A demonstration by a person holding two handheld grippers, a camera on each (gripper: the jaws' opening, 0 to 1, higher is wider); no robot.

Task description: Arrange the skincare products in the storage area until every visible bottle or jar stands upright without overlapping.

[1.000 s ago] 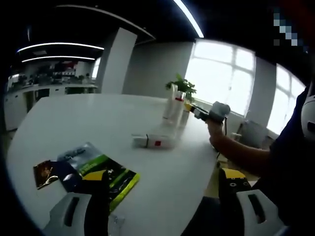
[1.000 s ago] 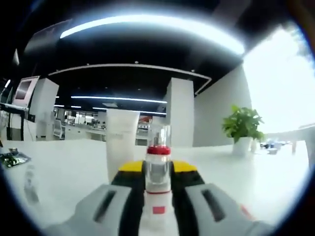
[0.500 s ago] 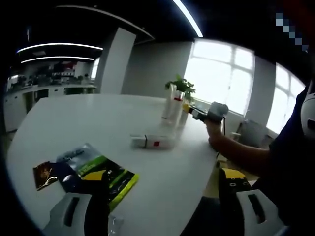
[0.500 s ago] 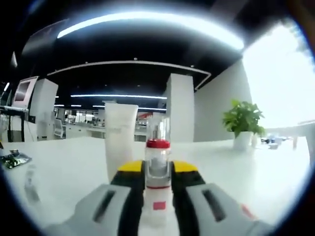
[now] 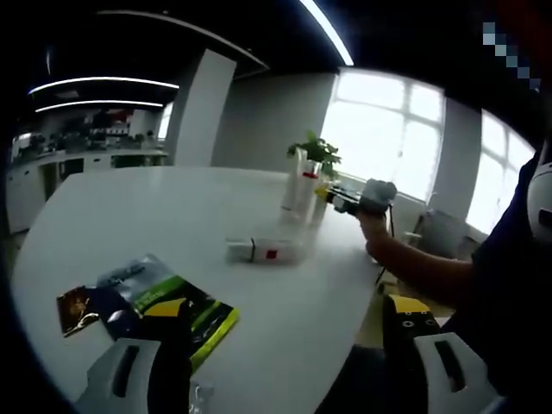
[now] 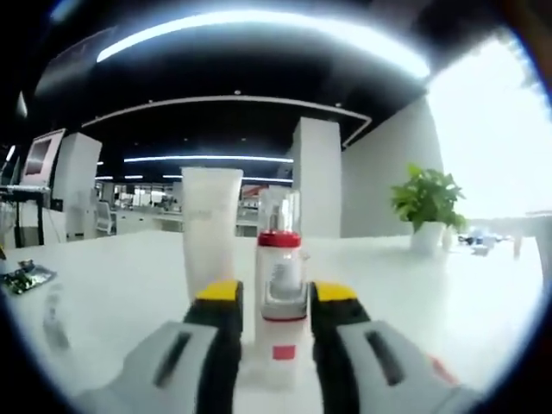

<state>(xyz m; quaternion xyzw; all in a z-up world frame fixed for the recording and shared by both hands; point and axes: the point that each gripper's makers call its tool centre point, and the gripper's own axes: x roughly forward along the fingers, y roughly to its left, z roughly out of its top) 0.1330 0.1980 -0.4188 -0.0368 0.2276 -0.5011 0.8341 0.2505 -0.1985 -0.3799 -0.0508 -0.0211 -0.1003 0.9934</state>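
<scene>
In the right gripper view a clear pump bottle with a red collar (image 6: 278, 259) stands upright on the white table (image 6: 448, 302). My right gripper (image 6: 276, 295) is open, its yellow-tipped jaws on either side of the bottle with small gaps. A white tube (image 6: 210, 233) stands upright just behind, to the left. In the left gripper view the tube (image 5: 291, 185) and the bottle (image 5: 308, 188) stand side by side at the far edge, with the right gripper (image 5: 332, 198) next to them. A white bottle (image 5: 259, 251) lies on its side mid-table. My left gripper (image 5: 285, 384) is open and holds nothing.
Flat green and dark sachets (image 5: 159, 302) lie on the table near my left gripper, and show as small packets (image 6: 26, 276) at far left. A potted plant (image 6: 427, 207) stands behind. A person's arm (image 5: 414, 263) reaches in from the right, past the table edge (image 5: 345, 319).
My right gripper's jaws have spread apart and let go of the red-collared bottle, which now stands on the table. The left gripper has hardly moved.
</scene>
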